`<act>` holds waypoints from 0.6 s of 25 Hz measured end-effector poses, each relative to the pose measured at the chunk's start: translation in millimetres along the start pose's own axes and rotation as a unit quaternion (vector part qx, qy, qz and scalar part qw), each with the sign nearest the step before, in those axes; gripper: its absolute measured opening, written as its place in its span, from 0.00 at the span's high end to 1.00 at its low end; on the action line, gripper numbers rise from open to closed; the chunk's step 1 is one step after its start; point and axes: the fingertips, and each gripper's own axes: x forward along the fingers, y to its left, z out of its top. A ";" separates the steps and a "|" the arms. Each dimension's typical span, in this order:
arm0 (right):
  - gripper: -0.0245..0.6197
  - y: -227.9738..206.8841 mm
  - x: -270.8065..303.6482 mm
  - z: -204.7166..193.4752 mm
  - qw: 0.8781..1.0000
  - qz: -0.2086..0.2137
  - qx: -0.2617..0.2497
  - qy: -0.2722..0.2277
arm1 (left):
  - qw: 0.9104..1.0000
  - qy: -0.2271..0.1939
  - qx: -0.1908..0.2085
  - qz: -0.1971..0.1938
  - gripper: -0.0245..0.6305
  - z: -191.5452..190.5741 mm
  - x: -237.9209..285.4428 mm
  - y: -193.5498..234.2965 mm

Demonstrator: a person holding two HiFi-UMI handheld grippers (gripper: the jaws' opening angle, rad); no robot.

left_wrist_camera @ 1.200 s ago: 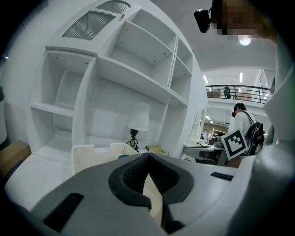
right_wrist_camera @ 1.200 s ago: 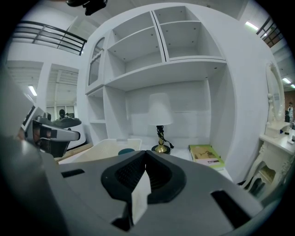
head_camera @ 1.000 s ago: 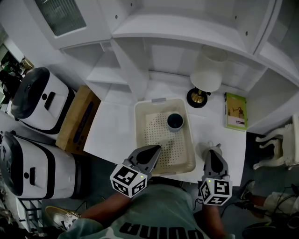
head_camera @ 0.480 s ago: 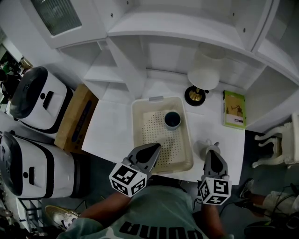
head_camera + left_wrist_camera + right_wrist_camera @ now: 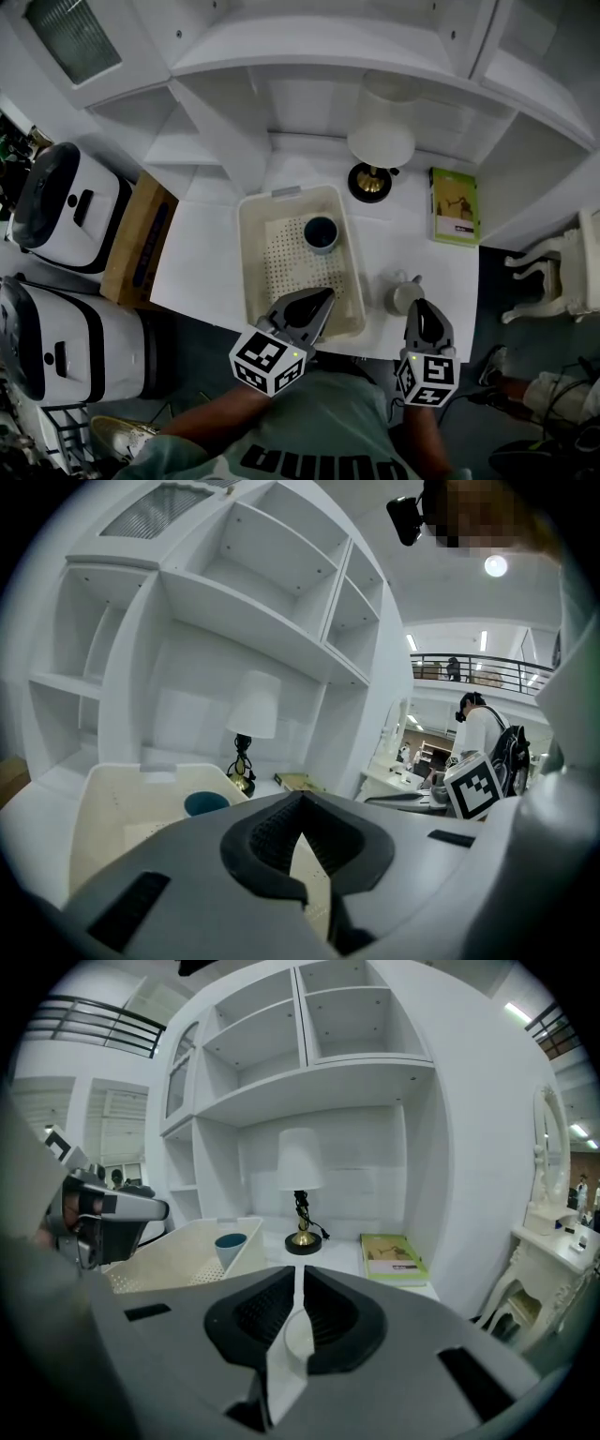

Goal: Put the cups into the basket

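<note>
Shirt (image 5: pixel 314 461) print: "PUMA" in white letters, seen upside down, lower edge cut off
Green book (image 5: pixel 455 206) cover: print too small to read

Lamp (image 5: pixel 381 147): white shade, brass base, on the counter (image 5: pixel 202 262) at 1 o'clock.
Green book (image 5: pixel 455 205): flat, at the lamp's 3 o'clock.
Brown box (image 5: pixel 134 242): 9 o'clock.

Cream perforated plastic basket (image 5: pixel 247 253): matt, floor punched with small holes. Dark blue cup (image 5: pixel 321 232): smooth, glossy. White handled cup (image 5: pixel 403 298): smooth, slight sheen. White bench (image 5: pixel 202 253): painted, satin. Lamp base (image 5: pixel 372 181): shiny brass-look metal. Lamp shade (image 5: pixel 382 141): matt. Left gripper (image 5: pixel 319 298), right gripper (image 5: pixel 419 309): grey matt plastic, black ribbed pads (image 5: pixel 262 836).
</note>
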 end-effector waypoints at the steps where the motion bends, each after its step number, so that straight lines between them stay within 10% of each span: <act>1: 0.94 -3.9 -0.3 -3.1 1.000 0.001 -0.001 0.003 | 1.000 0.001 -0.001 0.000 0.95 -1.2 4.2 -3.1; 6: 0.93 -20.1 3.2 -17.1 1.000 0.007 -0.018 0.017 | 1.000 0.006 -0.007 0.004 0.95 -8.3 25.3 -15.7; 15: 0.56 -27.2 24.2 -43.0 0.998 0.037 -0.017 0.044 | 0.999 0.019 -0.004 0.033 0.95 -19.2 47.0 -25.7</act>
